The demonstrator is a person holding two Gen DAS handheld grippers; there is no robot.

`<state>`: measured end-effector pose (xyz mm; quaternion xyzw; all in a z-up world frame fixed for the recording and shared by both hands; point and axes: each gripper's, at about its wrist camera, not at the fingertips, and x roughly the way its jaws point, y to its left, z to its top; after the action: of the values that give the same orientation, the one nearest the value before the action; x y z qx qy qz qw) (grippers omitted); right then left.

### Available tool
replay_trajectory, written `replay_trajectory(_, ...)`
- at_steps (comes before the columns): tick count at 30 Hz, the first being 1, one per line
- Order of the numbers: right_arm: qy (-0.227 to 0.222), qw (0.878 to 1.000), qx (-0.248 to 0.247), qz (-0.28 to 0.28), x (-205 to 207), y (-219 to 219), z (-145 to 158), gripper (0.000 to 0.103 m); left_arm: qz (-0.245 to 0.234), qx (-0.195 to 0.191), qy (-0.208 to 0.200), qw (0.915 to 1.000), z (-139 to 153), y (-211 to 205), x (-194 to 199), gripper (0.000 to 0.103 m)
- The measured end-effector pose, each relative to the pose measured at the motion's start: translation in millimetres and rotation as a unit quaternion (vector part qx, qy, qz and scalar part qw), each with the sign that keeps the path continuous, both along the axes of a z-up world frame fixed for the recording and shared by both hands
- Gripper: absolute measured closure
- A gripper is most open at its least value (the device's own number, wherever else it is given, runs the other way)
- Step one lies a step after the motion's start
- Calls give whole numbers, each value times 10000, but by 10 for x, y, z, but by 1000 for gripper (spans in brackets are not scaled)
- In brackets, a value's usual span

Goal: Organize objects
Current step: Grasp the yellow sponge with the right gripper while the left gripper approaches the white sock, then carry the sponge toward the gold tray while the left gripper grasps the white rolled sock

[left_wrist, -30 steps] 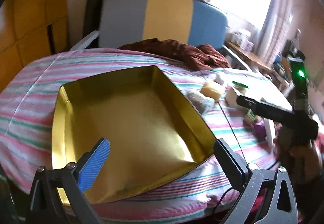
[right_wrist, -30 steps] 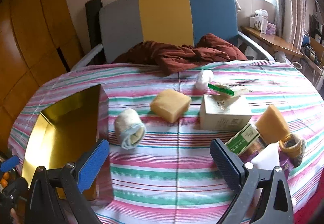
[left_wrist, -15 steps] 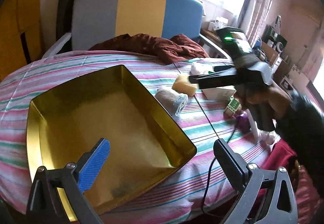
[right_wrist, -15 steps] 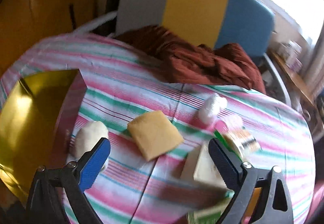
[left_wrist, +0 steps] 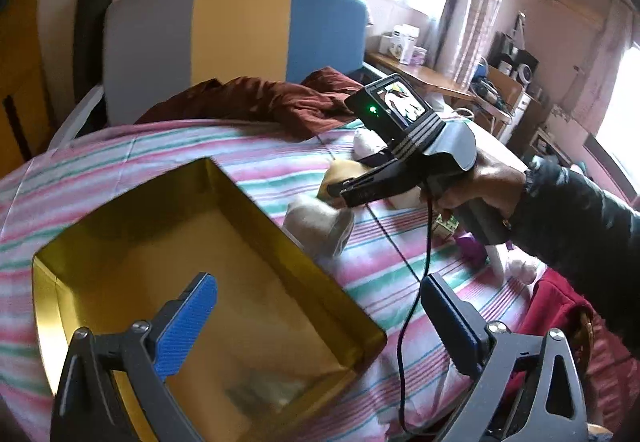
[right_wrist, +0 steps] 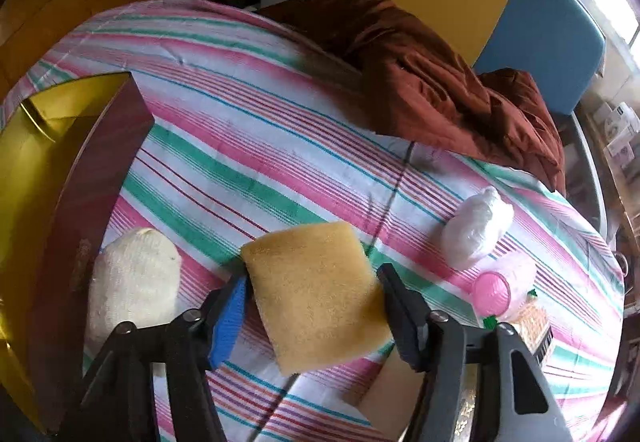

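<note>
Yellow sponge: one, centre frame, between right claw pads just closing, both at its edges. One gold tin; left claw wide open, empty.

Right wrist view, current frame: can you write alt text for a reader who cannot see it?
The right gripper straddles a yellow sponge on a striped tablecloth; its jaws have just been closing, both pads at the sponge's sides. A rolled cream sock lies left, beside a gold tin; a brown cloth lies behind.
</note>
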<state>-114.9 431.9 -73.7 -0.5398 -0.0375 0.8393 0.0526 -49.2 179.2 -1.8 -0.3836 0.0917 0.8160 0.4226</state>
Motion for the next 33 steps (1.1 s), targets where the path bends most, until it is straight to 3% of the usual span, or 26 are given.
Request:
replay_trajectory(6,847,9956,-257,-301,400,47,450,43,-318,-203,127,9992,23,342,-181,4)
replay_trajectory(12,1694,9809,-726,-620,739,149,817,43,-893,-748,528,9918,-60,876,-304,7)
replay_trajectory(18,1876,9760,-876,-669,809,202,796,43,-1202,-1462,473,9808,-340,1275,-510,14)
replay_trajectory(24,1944,9728,-1094,-617,872,223,787,43,-1297,-2136,294,9678,-699,1456,-673,14)
replay_trajectory(26,1957,9724,-1118,-598,875,216,785,43,-1300,-2325,298,9634,-789,1510,-687,22)
replay_trajectory(27,1965,9721,-1136,-588,876,215,787,43,-1338,-2348,232,9625,-815,1523,-694,32)
replay_trajectory(31,2009,9711,-1138,-609,889,228,795,42,-1395,-2325,348,9619,-824,1552,-637,36)
replay_trajectory(33,2018,9704,-1148,-671,899,260,791,43,-1369,-2190,310,9656,-774,1515,-627,37)
